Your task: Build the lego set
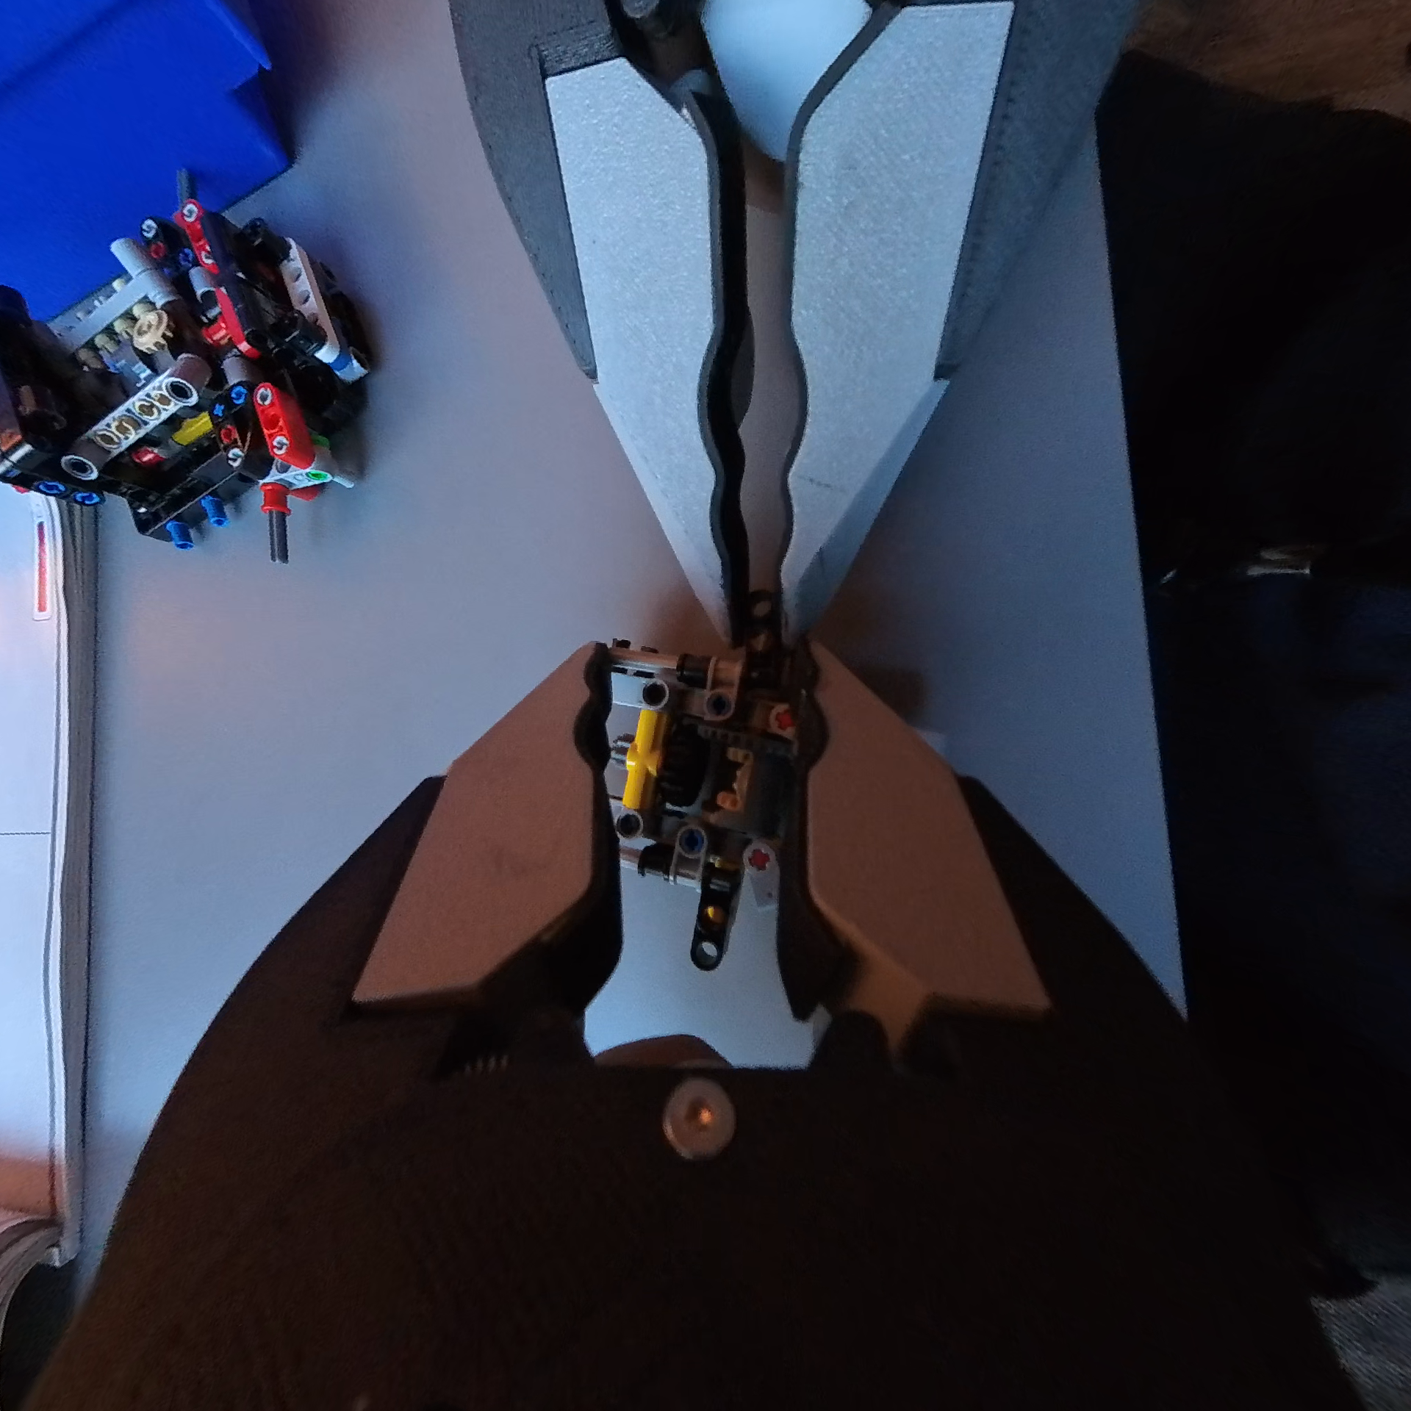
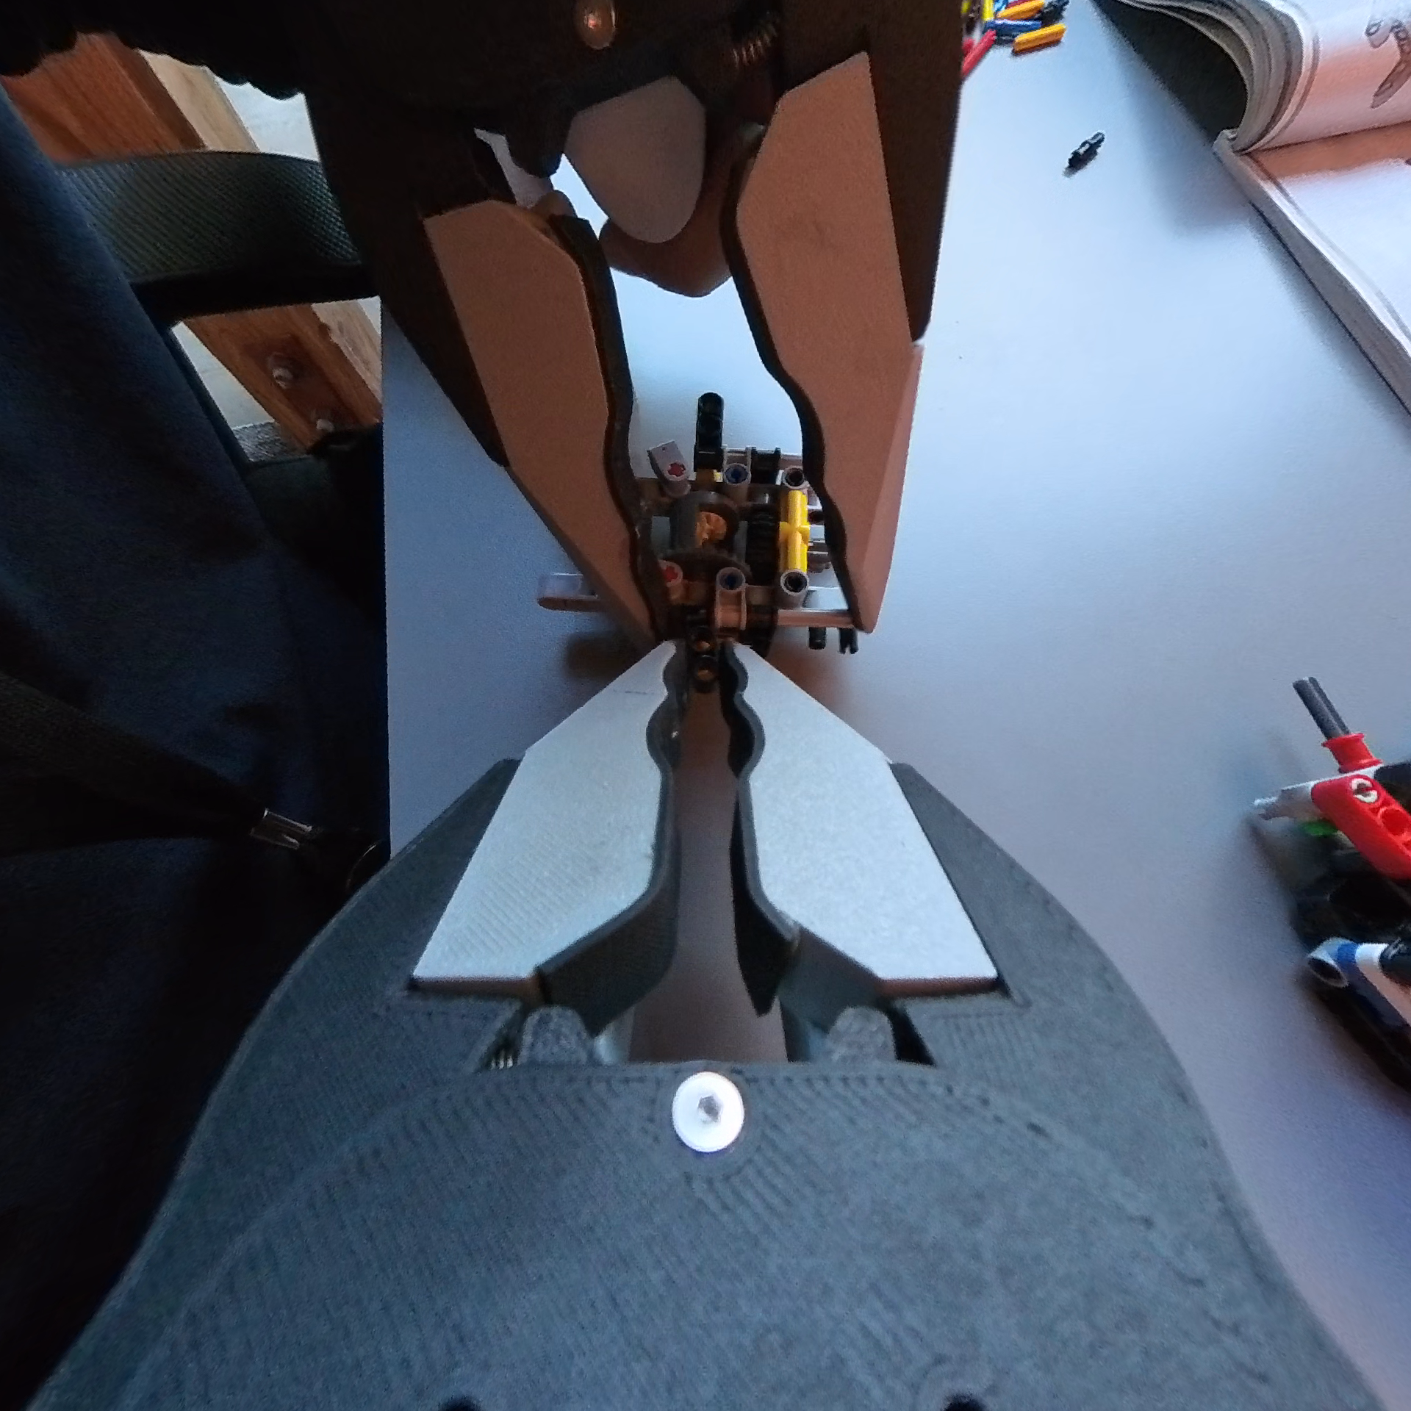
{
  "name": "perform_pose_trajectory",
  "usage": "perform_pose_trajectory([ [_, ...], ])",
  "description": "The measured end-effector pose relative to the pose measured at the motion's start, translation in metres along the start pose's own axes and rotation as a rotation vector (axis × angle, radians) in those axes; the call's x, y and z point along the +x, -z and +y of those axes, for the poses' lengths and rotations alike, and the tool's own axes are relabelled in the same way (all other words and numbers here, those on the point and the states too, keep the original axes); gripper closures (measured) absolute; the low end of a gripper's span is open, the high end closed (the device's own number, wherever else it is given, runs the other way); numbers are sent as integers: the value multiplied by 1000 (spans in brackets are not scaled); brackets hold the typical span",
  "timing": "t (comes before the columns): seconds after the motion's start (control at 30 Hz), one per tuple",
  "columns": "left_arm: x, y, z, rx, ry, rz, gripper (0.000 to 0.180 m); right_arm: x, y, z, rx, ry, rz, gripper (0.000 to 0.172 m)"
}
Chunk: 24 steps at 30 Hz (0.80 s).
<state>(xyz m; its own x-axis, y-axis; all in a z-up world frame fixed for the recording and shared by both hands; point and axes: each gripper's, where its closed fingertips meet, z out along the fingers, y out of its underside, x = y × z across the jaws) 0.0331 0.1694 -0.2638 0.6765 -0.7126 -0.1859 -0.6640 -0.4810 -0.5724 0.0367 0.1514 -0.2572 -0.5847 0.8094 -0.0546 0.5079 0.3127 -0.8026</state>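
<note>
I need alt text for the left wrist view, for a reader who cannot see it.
The left gripper clamps a small grey brick gearbox assembly with a yellow connector, above a pale table. The right gripper, opposite, pinches a thin black beam at the assembly's far end; a larger brick model lies far left.

Two grippers are showing: the left gripper [image 1: 706, 664], closed on one small brick assembly [image 1: 706, 763], and the right gripper [image 2: 706, 657], pinching one black holed beam [image 2: 704, 663] of it. One larger brick build [image 1: 191, 374] is sitting on the one grey table [image 1: 458, 611]. One blue bin [image 1: 114, 114] is lying beside it. One open booklet [image 2: 1328, 175] and one loose black pin [image 2: 1085, 153] are lying apart.
</note>
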Motion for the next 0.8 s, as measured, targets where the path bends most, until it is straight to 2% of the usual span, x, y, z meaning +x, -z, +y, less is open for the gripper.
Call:
perform_pose_trajectory([
  [0.3, -7, 0, 1, 44, 150, -26, 132, 8, -1, -2, 10, -119, 125, 166],
  [0.5, -10, 2, 3, 53, 176, -20, 131, 10, -2, -4, 39, -281, 91, 166],
  [0.7, -9, 1, 4, 41, 126, -42, 132, 10, -5, -2, 69, -536, -64, 165],
  [0.8, -9, 2, 4, 61, 160, -5, 134, 9, -4, -3, 78, -529, -65, 164],
])
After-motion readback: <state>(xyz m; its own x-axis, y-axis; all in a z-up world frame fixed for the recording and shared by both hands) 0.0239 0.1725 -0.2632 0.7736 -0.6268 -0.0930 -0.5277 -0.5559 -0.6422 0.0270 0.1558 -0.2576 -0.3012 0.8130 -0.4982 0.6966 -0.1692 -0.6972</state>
